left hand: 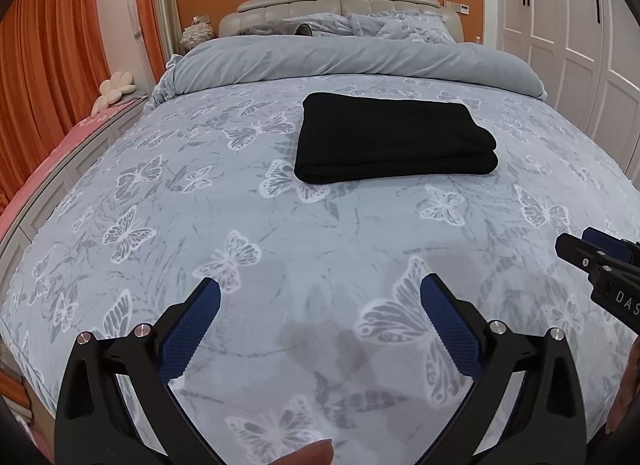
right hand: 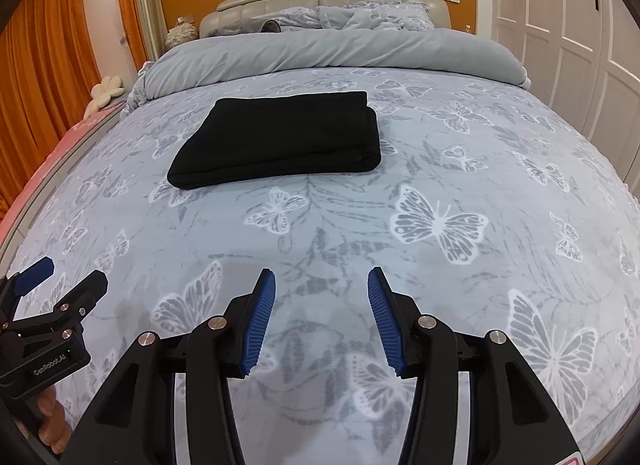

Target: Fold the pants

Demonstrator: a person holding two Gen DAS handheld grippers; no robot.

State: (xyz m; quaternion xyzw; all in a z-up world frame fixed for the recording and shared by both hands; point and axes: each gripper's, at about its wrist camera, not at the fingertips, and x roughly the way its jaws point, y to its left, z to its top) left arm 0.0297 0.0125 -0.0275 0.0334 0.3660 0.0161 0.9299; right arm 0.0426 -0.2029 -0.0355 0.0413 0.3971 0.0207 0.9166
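Observation:
The black pants [left hand: 394,139] lie folded into a thick rectangle on the middle of the bed, also seen in the right wrist view as black pants [right hand: 280,137]. My left gripper [left hand: 320,297] hovers open over the butterfly bedspread well short of the pants, with nothing between its blue pads. My right gripper [right hand: 322,285] stands open too, its jaws apart and empty, near the foot of the bed. Each gripper shows at the edge of the other's view: the right gripper [left hand: 592,249] and the left gripper [right hand: 68,277].
A grey butterfly bedspread [left hand: 200,225] covers the bed. A rolled grey duvet [left hand: 352,57] and pillows lie at the headboard [left hand: 340,9]. Orange curtains [left hand: 44,65] hang on the left; white wardrobe doors [left hand: 580,33] stand on the right. A hand [right hand: 52,421] holds the left gripper.

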